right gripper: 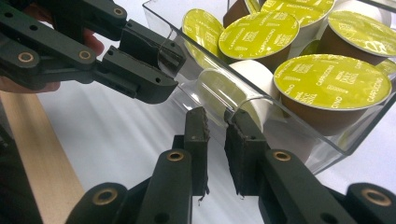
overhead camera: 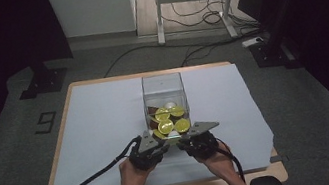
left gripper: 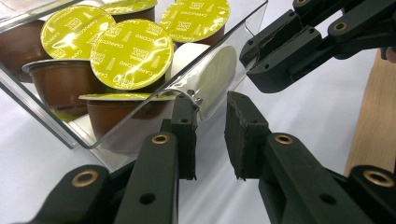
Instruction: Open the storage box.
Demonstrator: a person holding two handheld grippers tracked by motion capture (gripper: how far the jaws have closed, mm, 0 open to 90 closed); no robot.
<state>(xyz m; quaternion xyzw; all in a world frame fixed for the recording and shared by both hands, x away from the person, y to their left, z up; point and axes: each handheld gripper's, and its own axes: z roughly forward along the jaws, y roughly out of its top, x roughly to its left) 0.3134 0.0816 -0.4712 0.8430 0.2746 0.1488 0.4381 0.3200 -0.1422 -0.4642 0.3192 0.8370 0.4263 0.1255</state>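
Clear box (overhead camera: 163, 85) of about 7 coffee capsules (overhead camera: 165, 125) sits mid-surface (overhead camera: 101, 118), tipped toward the person, near rim directly ahead of both claws. Left claw (left gripper: 210, 133) and right claw (right gripper: 215, 135) flank that rim's 2 corners, roughly equally near. Both jaw pairs stand parted, grasping nothing; rim edge touches or nearly touches 1 jaw each.

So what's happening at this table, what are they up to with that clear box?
A person holds a hand-held gripper in each hand at the near wall of a clear plastic box on the white-covered table. The box holds coffee capsules, most with yellow-green foil lids. The left hand-held gripper and the right hand-held gripper both have their jaws parted at the box's near edge, each with one jaw against the wall. Neither looks clamped on it.
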